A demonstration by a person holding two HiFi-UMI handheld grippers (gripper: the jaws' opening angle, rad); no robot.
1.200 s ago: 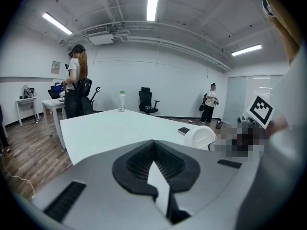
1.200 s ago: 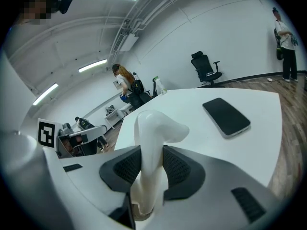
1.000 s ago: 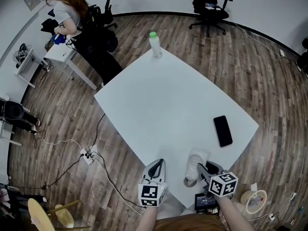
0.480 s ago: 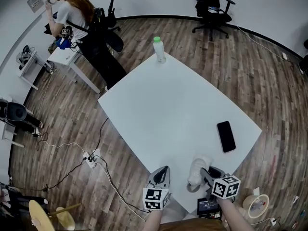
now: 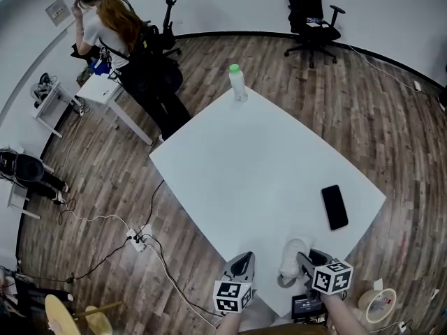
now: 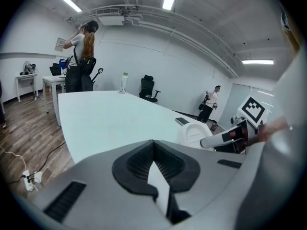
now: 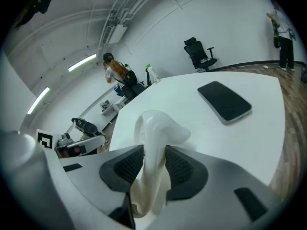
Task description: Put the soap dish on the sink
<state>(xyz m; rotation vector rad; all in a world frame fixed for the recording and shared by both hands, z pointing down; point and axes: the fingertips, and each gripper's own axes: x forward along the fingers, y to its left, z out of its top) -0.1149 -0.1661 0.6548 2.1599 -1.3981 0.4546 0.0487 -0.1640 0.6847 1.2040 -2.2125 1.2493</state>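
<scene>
The white soap dish [image 5: 292,255], a curved glossy piece, stands on edge at the near corner of the white table [image 5: 265,159]. My right gripper [image 5: 298,264] is shut on it, and in the right gripper view both dark pads press the dish [image 7: 156,128] at its narrow middle. My left gripper [image 5: 242,260] hovers just left of it at the table's near edge, shut with nothing in it. From the left gripper view the dish [image 6: 194,133] and the right gripper's jaw show to the right of the left gripper [image 6: 153,150].
A black phone [image 5: 334,207] lies on the table's right side and a green-capped bottle [image 5: 238,82] stands at its far corner. A person [image 5: 129,47] stands by a small desk [image 5: 105,89] at back left. Cables and a power strip [image 5: 140,239] lie on the floor.
The left gripper has sunk a little and rolled slightly. The right gripper keeps its grip on the dish in the same spot. The head view has shifted, so the table sits further right.
</scene>
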